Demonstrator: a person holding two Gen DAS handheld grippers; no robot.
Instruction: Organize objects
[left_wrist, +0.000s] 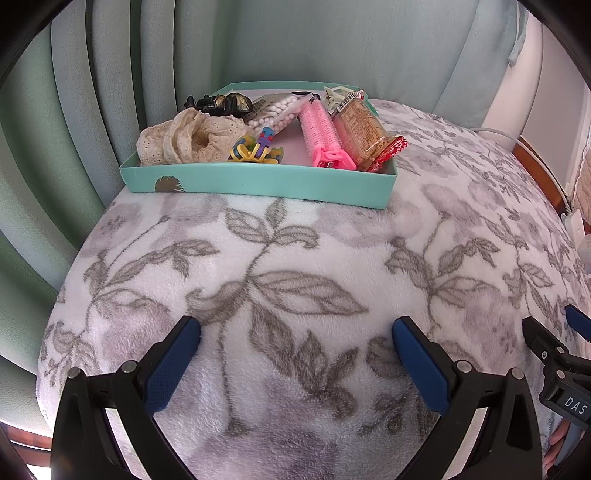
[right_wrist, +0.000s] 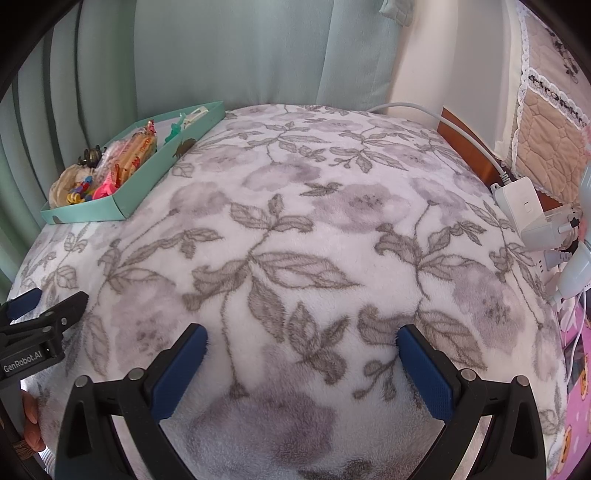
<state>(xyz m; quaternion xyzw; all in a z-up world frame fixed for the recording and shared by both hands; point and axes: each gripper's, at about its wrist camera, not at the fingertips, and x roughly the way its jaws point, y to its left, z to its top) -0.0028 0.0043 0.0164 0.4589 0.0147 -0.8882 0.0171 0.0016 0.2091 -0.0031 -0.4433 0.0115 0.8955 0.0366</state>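
Observation:
A teal tray stands at the far left of the floral blanket. In it lie a cream lace scrunchie, a black hair claw, a bag of white beads, a pink hair roller, a snack packet, a colourful toy and a pale clip. The tray also shows in the right wrist view. My left gripper is open and empty, well short of the tray. My right gripper is open and empty over the blanket, beside the left one.
Green curtains hang behind the tray. A white power adapter with a cable and plugs lies at the blanket's right edge, by a wooden frame. A quilted cloth hangs at the far right.

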